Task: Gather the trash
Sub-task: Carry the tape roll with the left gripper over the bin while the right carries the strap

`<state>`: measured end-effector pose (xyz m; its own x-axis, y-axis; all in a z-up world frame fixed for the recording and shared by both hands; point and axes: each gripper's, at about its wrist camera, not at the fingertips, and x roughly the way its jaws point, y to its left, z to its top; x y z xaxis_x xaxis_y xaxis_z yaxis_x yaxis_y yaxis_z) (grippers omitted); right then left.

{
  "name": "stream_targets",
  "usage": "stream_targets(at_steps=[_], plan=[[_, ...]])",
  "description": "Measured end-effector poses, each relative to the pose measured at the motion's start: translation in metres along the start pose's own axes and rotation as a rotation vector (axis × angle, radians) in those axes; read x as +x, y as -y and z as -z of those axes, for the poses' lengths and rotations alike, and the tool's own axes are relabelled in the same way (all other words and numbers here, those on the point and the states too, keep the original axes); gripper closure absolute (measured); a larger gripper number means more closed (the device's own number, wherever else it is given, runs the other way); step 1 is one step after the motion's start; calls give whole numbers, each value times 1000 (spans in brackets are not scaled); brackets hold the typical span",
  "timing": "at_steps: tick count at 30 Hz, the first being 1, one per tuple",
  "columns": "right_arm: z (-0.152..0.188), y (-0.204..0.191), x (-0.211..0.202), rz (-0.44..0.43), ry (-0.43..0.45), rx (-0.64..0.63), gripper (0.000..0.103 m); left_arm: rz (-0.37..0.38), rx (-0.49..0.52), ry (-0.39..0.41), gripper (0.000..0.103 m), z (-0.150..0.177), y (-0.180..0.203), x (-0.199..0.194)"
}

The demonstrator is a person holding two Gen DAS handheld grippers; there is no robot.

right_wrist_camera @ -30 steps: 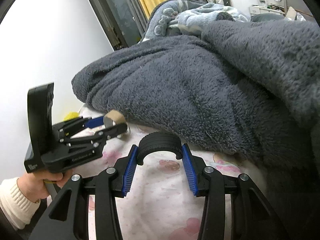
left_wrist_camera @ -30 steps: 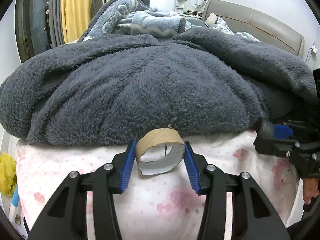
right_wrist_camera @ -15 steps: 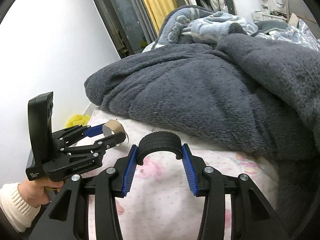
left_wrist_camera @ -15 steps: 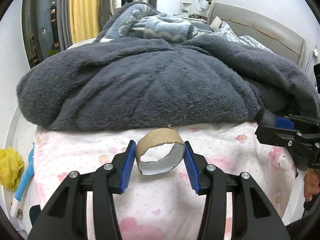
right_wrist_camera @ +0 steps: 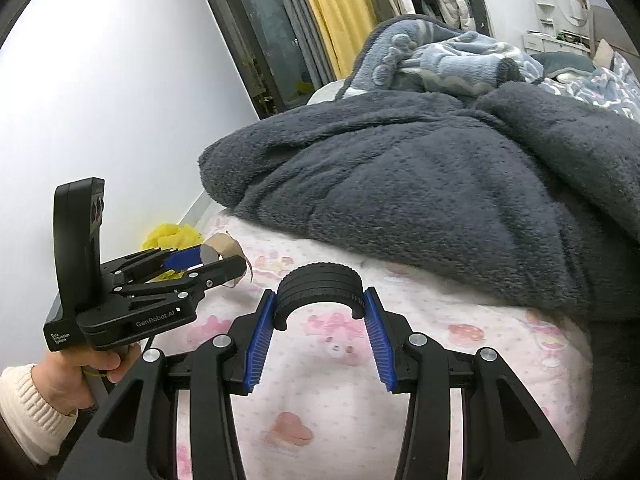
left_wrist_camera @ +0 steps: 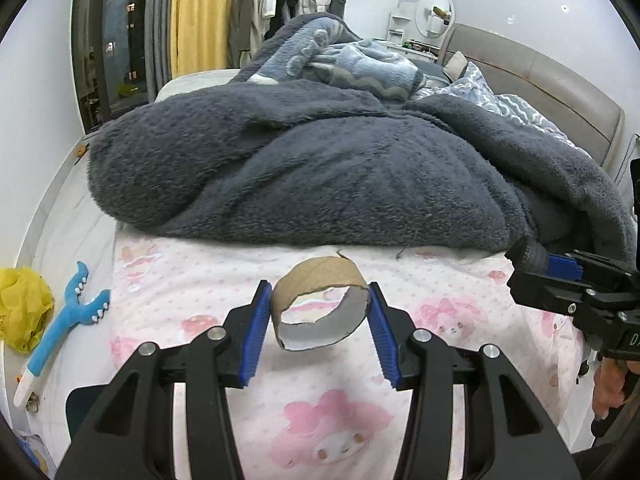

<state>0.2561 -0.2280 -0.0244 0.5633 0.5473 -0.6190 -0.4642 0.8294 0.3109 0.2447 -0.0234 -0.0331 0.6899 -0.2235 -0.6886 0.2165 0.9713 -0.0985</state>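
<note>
My left gripper (left_wrist_camera: pixel 318 300) is shut on a torn cardboard ring (left_wrist_camera: pixel 320 280), brown outside and grey inside, held above the pink patterned bedsheet (left_wrist_camera: pixel 320 432). In the right wrist view that same gripper (right_wrist_camera: pixel 216 260) shows at the left with the cardboard ring (right_wrist_camera: pixel 224 245) at its tips. My right gripper (right_wrist_camera: pixel 319 304) is shut on a black ribbed half-ring (right_wrist_camera: pixel 319 285), its open side facing down. The half-ring (left_wrist_camera: pixel 528 254) also appears at the right edge of the left wrist view.
A big dark grey fleece blanket (left_wrist_camera: pixel 320 172) lies heaped across the bed beyond both grippers, with a lighter blue blanket (left_wrist_camera: pixel 360 64) behind it. A crumpled yellow bag (left_wrist_camera: pixel 22 304) and a blue toy (left_wrist_camera: pixel 64 320) lie at the bed's left edge. A person's hand (right_wrist_camera: pixel 76 376) holds the left gripper.
Both grippers have drawn back from the grey blanket and risen a little, each keeping its grip. More pink sheet, the yellow bag and the blue toy have come into view.
</note>
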Motion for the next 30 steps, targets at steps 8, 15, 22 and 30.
stream_targets(at_steps=[8,15,22,30], plan=[[-3,-23,5,-13,1,-29,58,-26,-34,-5,52,5,-22,-13],[-4,-45,12,-27,1,-47,58,-52,-55,-12,52,13,-45,-24],[-11,-70,25,-59,7,-60,58,-71,-83,-14,52,23,-76,-35],[-22,-108,49,-92,4,-91,58,-105,-117,-67,52,41,-117,-39]])
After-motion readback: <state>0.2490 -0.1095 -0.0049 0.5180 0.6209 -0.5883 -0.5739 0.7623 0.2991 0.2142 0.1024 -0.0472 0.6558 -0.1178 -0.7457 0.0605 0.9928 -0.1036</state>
